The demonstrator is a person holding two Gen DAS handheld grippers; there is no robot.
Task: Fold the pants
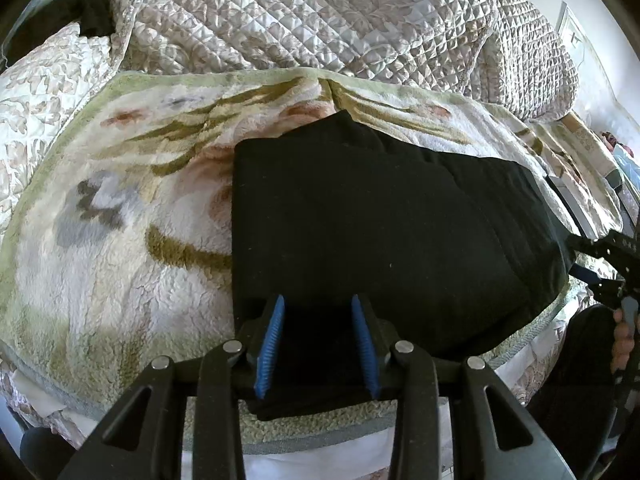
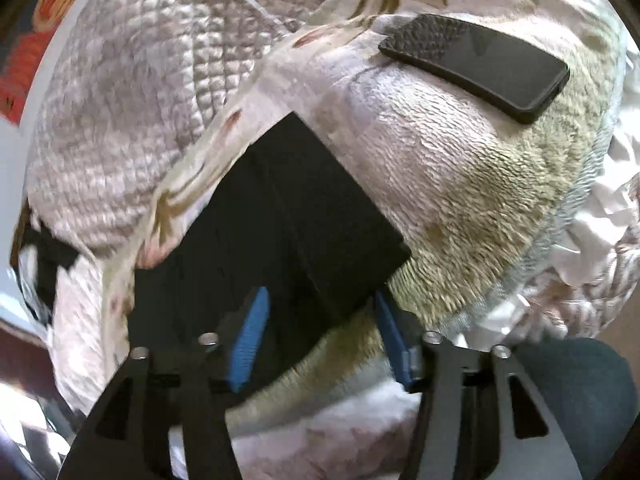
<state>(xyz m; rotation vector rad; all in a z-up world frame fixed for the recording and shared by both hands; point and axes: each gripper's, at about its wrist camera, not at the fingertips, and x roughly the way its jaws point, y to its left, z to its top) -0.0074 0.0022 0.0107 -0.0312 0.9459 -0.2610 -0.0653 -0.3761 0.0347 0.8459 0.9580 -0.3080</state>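
The black pants (image 1: 392, 220) lie folded into a thick rectangle on a fluffy floral blanket (image 1: 120, 240). My left gripper (image 1: 318, 300) hovers over their near left edge. Its blue pads (image 1: 274, 344) stand apart, with the cloth lying flat beneath and between them. In the right wrist view my right gripper (image 2: 320, 292) is open wide over the near corner of the pants (image 2: 280, 208), and its pads press on nothing. From the left wrist view that right gripper (image 1: 580, 258) shows at the pants' right edge, with a hand (image 1: 624, 332) behind it.
A black phone (image 2: 476, 64) lies on the blanket beyond the pants. A quilted bedspread (image 1: 320, 20) is bunched at the back. The blanket's edge (image 1: 320, 428) and the bed's side run just below my left gripper. A knee in blue jeans (image 2: 572, 392) is at the lower right.
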